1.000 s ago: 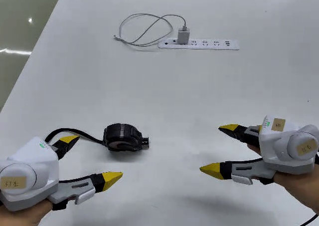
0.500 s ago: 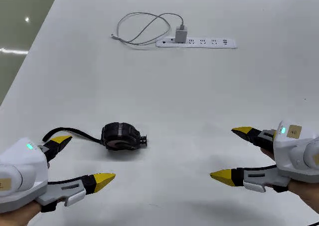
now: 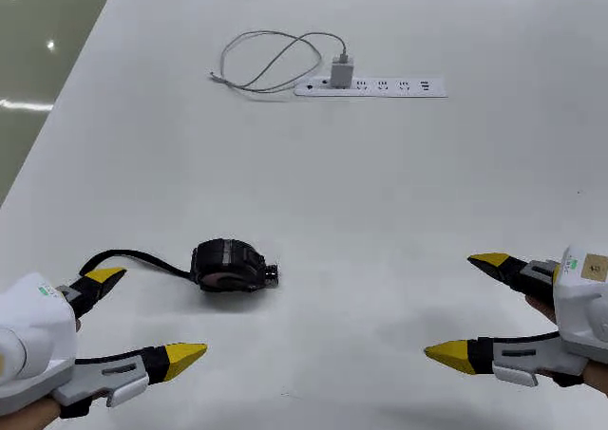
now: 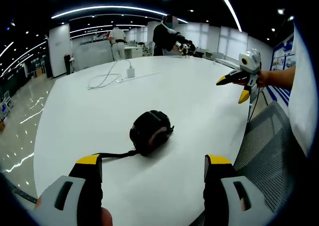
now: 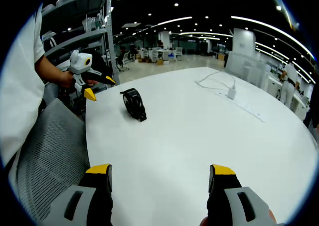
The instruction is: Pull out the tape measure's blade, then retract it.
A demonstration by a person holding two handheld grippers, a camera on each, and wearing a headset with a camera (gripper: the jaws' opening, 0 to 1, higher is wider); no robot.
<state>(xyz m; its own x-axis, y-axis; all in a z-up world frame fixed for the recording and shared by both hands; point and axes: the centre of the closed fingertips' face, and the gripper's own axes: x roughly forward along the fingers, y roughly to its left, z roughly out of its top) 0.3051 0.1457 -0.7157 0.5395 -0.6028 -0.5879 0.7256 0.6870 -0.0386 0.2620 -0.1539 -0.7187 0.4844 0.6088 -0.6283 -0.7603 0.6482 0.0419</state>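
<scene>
- The left tongs [image 3: 147,314] are spread wide and hold nothing. They sit low at the near left of the white worktop [image 3: 380,193], near the tape measure but not touching it.
- The tape measure [image 3: 228,265] sits on the worktop between the two pairs of tongs, nearer the left pair. Its black wrist strap [image 3: 133,256] trails off to the left, and no blade shows outside the case.
- The right tongs [image 3: 464,306] are likewise spread and empty, well apart from the tape measure.
- With the blade in and nothing gripped, either the whole pull-and-retract is left to do or it is finished; these pictures cannot settle which.
- The end hook [image 3: 272,277] at the case's right end is only a small dark nub, and any lock button is too small to tell.
- In the head view the lower edge cuts off the bodies of both tongs.
</scene>
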